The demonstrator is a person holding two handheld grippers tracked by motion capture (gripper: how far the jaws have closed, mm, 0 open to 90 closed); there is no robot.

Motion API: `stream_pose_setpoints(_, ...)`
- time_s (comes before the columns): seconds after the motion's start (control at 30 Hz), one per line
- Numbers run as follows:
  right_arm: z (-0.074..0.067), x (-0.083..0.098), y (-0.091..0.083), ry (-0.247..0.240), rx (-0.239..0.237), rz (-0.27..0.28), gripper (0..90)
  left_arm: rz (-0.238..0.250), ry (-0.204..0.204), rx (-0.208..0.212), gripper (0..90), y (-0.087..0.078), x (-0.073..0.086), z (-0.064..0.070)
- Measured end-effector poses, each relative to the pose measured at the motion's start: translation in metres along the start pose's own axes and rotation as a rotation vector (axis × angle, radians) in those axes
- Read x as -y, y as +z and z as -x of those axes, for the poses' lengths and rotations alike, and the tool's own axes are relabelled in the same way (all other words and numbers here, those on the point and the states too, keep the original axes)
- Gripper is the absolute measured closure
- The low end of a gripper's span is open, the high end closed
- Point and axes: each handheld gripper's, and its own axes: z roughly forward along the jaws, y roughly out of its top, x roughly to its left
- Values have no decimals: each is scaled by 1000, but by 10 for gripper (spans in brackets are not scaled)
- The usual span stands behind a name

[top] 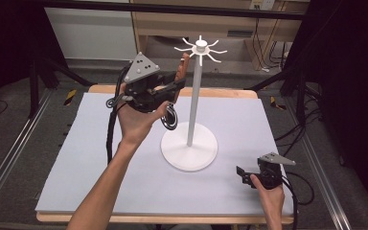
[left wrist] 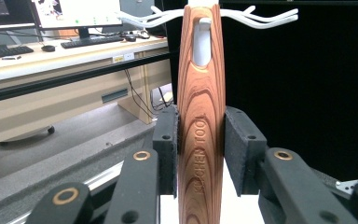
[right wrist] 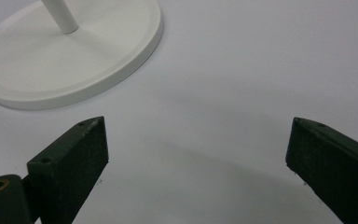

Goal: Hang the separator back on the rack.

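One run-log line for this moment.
left gripper: shut on wooden handle | hanging hole at white hook | right gripper: open, over mat near stand base

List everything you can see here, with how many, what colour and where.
Wooden utensil handle stamped KITCHEN TOOL: one, reddish-brown, clamped in the left gripper, its hanging hole at a stand hook.
White metal hook stand: one, white, round base mid-table, hooks on top.
Table mat: one, pale grey, covering the wooden tabletop.
Wooden desk with monitors and keyboards: one, light wood, background of the left gripper view.
Left gripper: one, black, raised near the stand's top, shut on the handle.
Right gripper: one, black, low at the mat's near right, jaws open.
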Motion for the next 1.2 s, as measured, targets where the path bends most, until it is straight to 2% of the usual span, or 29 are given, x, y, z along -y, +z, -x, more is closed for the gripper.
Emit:
stream_pose_setpoints(0.23, 0, 0, 1, -7, -2, -2, 62, 8, -12, 1, 672, 4, 3, -1)
stream_pose_setpoints(0.57, 0, 0, 1, -7, -3, -5, 62, 5, 12, -15, 669, 3, 3, 0)
stream_pose_setpoints(0.73, -1, 0, 2, -4, -4, -7, 62, 3, 10, -14, 648, 2, 4, -1)
stream_pose_setpoints(1.07, -1, 1, 2, -4, -3, -10, 62, -2, 3, -9, 632, -8, 15, -8)
stream_pose_setpoints(1.2, -1, 1, 3, -8, -3, -11, 62, -19, 17, -11, 617, -16, 22, -11)
